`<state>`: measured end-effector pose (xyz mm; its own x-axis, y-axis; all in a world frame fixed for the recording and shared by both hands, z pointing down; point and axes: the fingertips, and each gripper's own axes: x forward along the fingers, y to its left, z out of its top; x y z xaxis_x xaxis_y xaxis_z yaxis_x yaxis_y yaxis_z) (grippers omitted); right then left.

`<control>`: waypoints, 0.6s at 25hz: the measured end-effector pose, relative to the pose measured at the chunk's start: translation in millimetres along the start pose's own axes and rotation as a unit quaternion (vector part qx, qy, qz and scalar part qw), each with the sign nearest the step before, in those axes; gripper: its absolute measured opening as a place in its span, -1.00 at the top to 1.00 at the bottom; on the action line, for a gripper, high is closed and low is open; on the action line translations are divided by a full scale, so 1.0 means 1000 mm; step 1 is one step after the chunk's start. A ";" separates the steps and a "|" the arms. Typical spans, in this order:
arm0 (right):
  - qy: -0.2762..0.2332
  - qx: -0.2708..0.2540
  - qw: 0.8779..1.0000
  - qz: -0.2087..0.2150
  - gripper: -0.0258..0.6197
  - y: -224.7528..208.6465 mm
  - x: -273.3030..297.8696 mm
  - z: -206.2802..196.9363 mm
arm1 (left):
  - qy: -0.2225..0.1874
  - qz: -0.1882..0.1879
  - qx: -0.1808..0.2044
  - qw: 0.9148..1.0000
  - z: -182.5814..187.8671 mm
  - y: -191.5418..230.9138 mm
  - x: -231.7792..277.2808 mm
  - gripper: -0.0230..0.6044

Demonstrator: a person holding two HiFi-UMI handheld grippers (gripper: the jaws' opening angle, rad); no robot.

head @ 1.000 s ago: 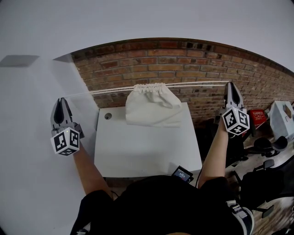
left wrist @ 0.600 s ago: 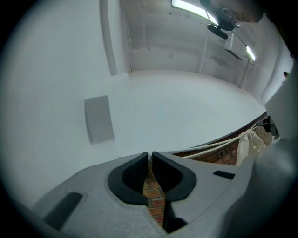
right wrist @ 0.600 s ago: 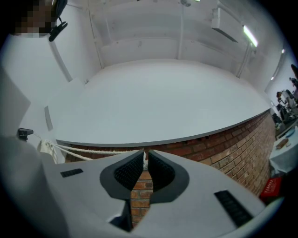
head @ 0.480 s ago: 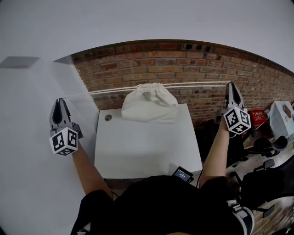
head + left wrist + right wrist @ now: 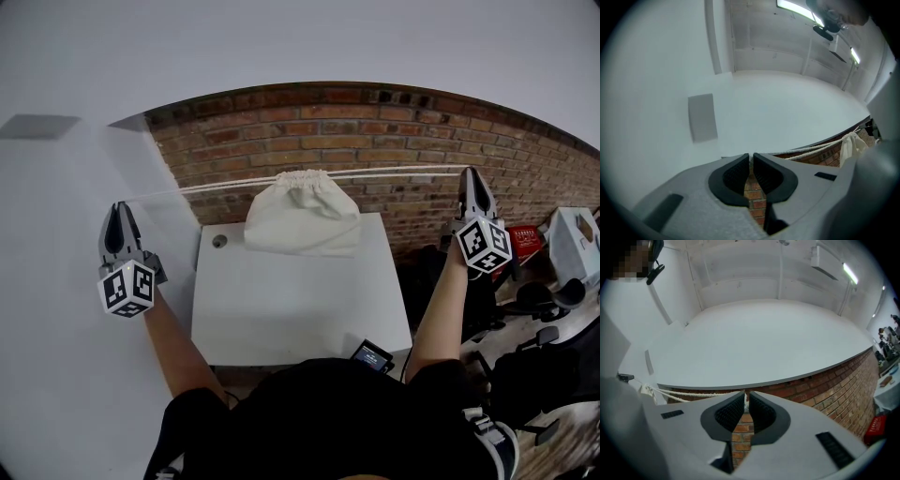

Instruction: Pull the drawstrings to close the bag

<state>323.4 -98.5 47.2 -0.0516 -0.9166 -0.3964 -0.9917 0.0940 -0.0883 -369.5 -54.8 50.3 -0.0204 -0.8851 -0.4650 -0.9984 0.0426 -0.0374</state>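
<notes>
The left gripper has its jaws pressed nearly together, pinching the end of the left drawstring; in the left gripper view the tips meet where the cord comes in from the right. The right gripper is closed the same way on the right drawstring, and a white strand shows between its tips in the right gripper view.

Both cords run taut and nearly level across the upper middle of the head view, meeting at the gathered mouth of the white cloth bag. The bag rests at the far edge of the white table, close to the brick wall.

The left gripper is out past the table's left edge, before a plain white wall. The right gripper is beyond the right edge, above a cluttered area at centre right. The table's near half is bare, apart from a small device at its lower right corner.
</notes>
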 end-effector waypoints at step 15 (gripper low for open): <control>0.034 -0.045 0.998 0.022 0.81 0.010 0.011 -0.022 | 0.040 -0.049 -0.028 0.998 -0.021 0.002 0.019 0.80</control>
<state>310.0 -116.3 62.0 -0.0998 -0.9367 -0.3355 -0.9947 0.1017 0.0118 -373.1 -81.7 60.1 0.0757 -0.9183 -0.3886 -0.9971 -0.0702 -0.0284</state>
